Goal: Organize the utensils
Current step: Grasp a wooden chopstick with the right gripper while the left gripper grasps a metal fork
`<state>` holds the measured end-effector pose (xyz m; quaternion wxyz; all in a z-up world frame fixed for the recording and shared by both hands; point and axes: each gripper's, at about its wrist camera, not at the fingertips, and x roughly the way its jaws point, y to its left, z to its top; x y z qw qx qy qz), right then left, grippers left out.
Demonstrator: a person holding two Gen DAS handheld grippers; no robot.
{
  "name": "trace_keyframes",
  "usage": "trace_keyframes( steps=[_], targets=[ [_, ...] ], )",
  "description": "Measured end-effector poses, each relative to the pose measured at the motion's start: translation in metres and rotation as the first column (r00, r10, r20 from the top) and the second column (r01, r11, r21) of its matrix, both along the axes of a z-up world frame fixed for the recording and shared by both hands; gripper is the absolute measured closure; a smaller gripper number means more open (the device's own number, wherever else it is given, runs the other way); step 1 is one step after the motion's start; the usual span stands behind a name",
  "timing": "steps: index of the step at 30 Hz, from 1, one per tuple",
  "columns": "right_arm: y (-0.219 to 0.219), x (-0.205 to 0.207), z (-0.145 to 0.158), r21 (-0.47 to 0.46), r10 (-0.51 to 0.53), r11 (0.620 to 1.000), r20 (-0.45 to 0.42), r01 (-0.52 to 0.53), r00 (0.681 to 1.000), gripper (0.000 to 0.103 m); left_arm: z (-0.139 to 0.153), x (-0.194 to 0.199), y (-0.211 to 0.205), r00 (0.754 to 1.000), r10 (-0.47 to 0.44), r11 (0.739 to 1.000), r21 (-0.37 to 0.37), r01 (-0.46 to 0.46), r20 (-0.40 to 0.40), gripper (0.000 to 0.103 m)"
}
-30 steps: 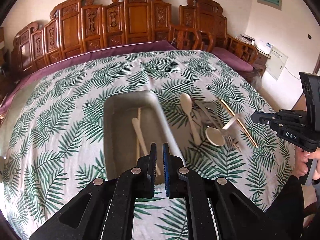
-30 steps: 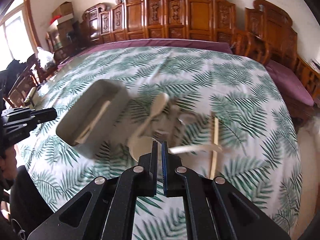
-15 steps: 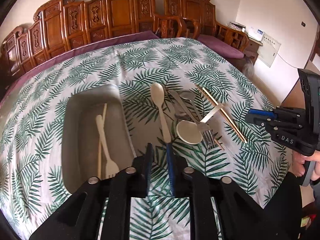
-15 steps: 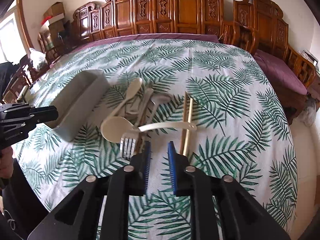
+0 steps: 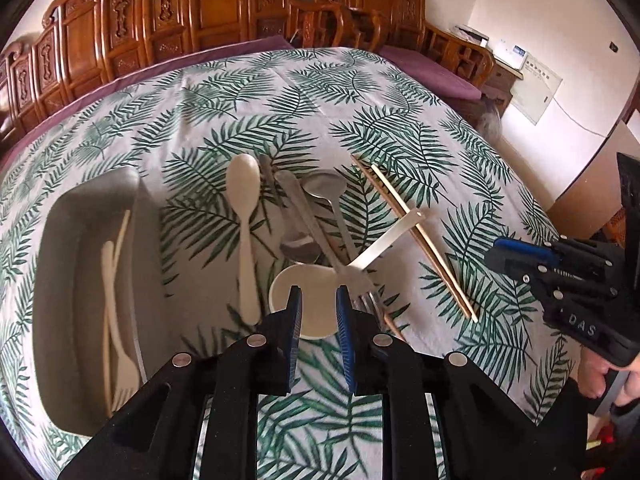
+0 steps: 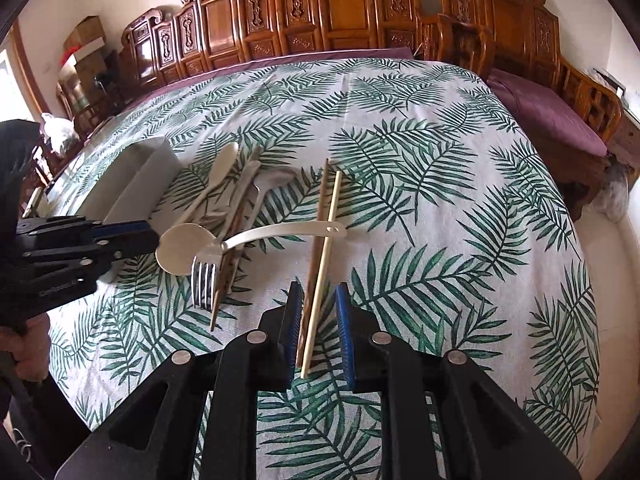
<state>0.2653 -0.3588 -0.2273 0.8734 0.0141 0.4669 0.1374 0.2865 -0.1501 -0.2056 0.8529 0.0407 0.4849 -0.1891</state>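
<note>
Utensils lie in a heap on the leaf-print cloth: a cream ladle (image 5: 316, 308), a cream spoon (image 5: 244, 216), metal spoons (image 5: 324, 188), a metal fork (image 5: 362, 300) and a pair of chopsticks (image 5: 420, 240). The grey tray (image 5: 92, 200) on the left holds a cream fork (image 5: 120, 360) and a chopstick. My left gripper (image 5: 319, 296) is open, its jaws framing the ladle's bowl. My right gripper (image 6: 318, 300) is open, the near ends of the chopsticks (image 6: 326, 232) between its jaws, untouched by the pads. The ladle's handle (image 6: 288, 230) lies across the chopsticks.
Carved wooden chairs and purple cushions ring the table's far and right sides. In the right wrist view the left gripper (image 6: 148, 236) sits beside the tray (image 6: 136, 184), with a hand below it. The table's right edge drops off near a wall.
Both grippers went from shut to open. The left one swung right from over the tray to over the ladle's bowl. The right one came down to the chopsticks' near ends.
</note>
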Motion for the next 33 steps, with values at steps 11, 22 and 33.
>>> trace_keyframes(
  steps=[11,22,33],
  targets=[
    [-0.004,0.002,-0.001,0.018,0.001,1.000,-0.014,-0.001,1.000,0.084,-0.022,0.023,-0.019,0.996,0.054,0.998,-0.015,-0.055,-0.068,0.073],
    [-0.015,0.005,0.003,0.052,-0.022,0.998,-0.016,0.023,1.000,0.084,-0.039,0.024,-0.033,0.992,0.057,0.998,-0.017,-0.060,-0.110,0.070],
    [-0.017,0.006,0.003,0.050,-0.024,0.998,-0.017,0.025,1.000,0.084,-0.036,0.017,-0.034,0.995,0.072,0.997,-0.003,-0.072,-0.072,0.079]
  ],
)
